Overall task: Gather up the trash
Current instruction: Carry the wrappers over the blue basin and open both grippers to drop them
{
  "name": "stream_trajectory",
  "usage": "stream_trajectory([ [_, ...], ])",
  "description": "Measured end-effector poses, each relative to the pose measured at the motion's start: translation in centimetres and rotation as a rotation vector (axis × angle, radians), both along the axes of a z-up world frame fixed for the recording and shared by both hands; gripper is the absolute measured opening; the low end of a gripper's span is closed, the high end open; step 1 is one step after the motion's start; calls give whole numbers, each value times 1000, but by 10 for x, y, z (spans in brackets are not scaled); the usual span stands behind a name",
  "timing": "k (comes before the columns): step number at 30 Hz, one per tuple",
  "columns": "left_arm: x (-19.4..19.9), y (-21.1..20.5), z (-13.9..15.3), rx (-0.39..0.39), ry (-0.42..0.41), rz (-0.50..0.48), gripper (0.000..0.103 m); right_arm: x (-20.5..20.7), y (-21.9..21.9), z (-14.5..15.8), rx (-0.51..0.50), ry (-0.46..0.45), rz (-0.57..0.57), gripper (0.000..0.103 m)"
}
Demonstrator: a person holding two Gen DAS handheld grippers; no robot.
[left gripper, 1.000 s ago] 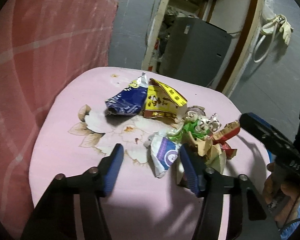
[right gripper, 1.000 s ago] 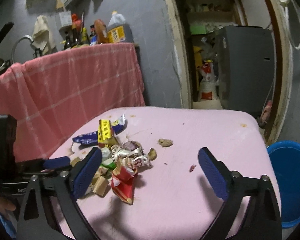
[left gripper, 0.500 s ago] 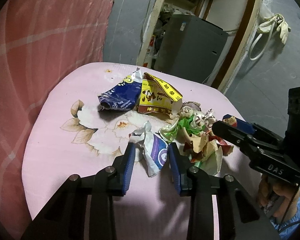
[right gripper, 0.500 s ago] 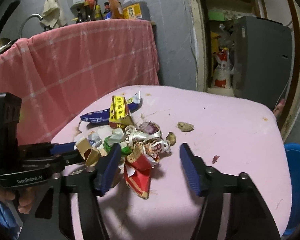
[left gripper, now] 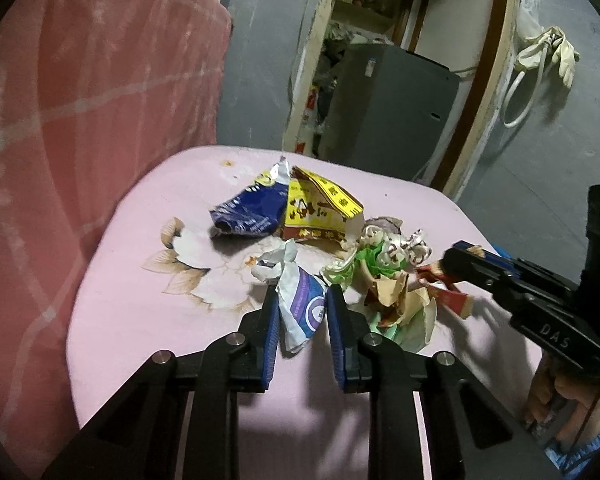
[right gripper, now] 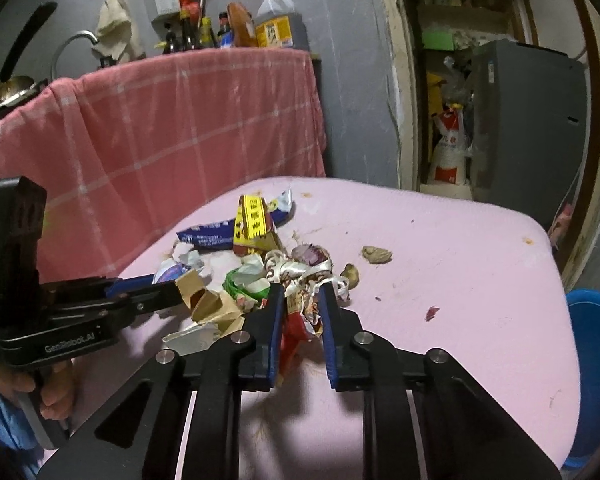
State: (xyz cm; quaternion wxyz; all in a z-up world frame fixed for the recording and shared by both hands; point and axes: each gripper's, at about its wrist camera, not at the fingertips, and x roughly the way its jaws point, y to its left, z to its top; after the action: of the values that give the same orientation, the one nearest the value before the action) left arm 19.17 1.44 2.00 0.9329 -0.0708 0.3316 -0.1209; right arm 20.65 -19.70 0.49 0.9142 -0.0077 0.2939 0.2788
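Trash heap on pink table (left gripper: 148, 344), near its middle, over a printed flower motif.

Left gripper (left gripper: 302, 300): blue pads narrowed onto a crumpled white-and-purple wrapper (left gripper: 302, 308), which sits between them at the near edge of the heap; firm contact on both sides cannot be confirmed. Its body, seen from the right wrist view, carries the lettering "GenRobot.AI".

Right gripper (right gripper: 300, 300): pads drawn close around a red wrapper (right gripper: 294, 330) with white crinkled foil above it; the wrapper fills the gap between them. Its body, seen from the left wrist view, carries the lettering "DAS".

Other heap items: blue snack bag (left gripper: 248, 210), white print too small to read; yellow-and-red carton (left gripper: 320, 210) with Chinese characters, lying against the blue bag; green wrapper (left gripper: 374, 258); torn brown cardboard (right gripper: 206, 304).

Loose pieces: two nutshell-like scraps (right gripper: 376, 255) on the cloth just beyond the heap.

Surroundings: blue bin (right gripper: 594, 344) beside the table's right edge; pink checked cloth (right gripper: 172, 136) behind; oil jug with yellow label (right gripper: 275, 20) on the counter.
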Motion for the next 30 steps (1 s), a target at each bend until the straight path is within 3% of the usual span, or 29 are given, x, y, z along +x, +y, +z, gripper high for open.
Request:
stream_trajectory([
  [9,-22,-20,21,8,-149,36,19,-30,-33,24,133,-196,-80,15],
  [19,-28,-89,61,-11,-333,-69,19,-63,-86,60,161,-470,-270,15],
  [25,-12,-144,69,-40,-345,-185,19,-66,-136,65,154,-527,-432,15],
  [30,0,-191,69,-29,-332,-279,19,-67,-177,59,162,-524,-542,15],
])
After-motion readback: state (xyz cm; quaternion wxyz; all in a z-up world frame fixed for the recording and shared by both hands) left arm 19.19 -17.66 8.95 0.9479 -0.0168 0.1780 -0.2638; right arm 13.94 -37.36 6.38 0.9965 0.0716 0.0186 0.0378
